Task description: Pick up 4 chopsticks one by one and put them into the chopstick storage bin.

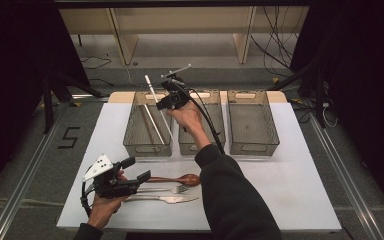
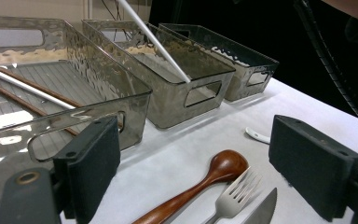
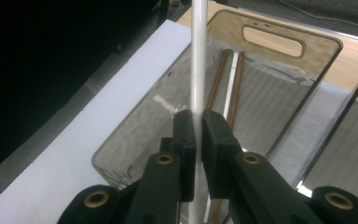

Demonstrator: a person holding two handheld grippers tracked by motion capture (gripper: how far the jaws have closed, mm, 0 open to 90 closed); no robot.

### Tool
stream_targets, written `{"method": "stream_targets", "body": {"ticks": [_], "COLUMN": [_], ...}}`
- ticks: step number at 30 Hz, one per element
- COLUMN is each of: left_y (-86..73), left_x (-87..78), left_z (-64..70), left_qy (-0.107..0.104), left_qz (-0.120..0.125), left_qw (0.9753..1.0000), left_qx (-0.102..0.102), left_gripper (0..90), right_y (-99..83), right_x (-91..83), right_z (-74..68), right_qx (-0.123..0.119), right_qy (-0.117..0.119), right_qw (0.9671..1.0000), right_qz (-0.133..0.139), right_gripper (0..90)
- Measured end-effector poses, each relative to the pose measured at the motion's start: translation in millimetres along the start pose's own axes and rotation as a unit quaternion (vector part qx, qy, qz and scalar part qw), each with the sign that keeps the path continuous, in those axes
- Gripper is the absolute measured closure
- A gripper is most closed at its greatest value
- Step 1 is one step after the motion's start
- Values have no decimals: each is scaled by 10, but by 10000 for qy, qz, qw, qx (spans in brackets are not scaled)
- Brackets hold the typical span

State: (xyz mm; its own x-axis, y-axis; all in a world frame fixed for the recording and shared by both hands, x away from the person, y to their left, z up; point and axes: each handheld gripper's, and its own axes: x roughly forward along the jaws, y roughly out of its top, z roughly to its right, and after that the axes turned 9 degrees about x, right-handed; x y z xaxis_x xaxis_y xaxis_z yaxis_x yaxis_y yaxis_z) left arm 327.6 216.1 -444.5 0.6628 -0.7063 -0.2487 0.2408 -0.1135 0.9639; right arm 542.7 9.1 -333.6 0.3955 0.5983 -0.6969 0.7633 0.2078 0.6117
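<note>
The right tool [image 3: 198,135] is clamped on a white chopstick [image 3: 198,60], held above the left bin [image 1: 147,124]; the stick's lower end is hidden behind the jaws in the right gripper view, and its top runs out of frame there. In the high view the stick slants over that bin. Three clear bins stand in a row on the white worktop [image 1: 290,190]: the left one, a middle bin [image 1: 215,131] and a right bin [image 1: 252,122]. Inside the left bin lie two brown chopsticks [image 3: 216,84] and one more white chopstick [image 3: 231,77]. The left tool [image 1: 132,170] hovers with its jaws apart near one wooden spoon [image 1: 177,179], one fork [image 1: 167,189] and one knife [image 1: 165,199]. A small white object [image 2: 257,135] beside the spoon is too cut off to identify.
</note>
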Motion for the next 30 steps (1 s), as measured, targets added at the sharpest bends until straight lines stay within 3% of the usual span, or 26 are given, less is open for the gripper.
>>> {"method": "stream_targets", "body": {"ticks": [17, 30], "left_y": [7, 9], "left_x": [-13, -16], "left_z": [-5, -5], "left_qy": [-7, -17], "left_qz": [18, 27], "left_qw": [10000, 10000], "left_qx": [5, 10], "left_gripper": [163, 163], "right_y": [100, 71], "right_x": [197, 376], "right_z": [-72, -107], "right_qx": [115, 51], "right_qy": [-116, -268], "right_qw": [9994, 9991], "right_qz": [316, 316], "right_gripper": [849, 848]}}
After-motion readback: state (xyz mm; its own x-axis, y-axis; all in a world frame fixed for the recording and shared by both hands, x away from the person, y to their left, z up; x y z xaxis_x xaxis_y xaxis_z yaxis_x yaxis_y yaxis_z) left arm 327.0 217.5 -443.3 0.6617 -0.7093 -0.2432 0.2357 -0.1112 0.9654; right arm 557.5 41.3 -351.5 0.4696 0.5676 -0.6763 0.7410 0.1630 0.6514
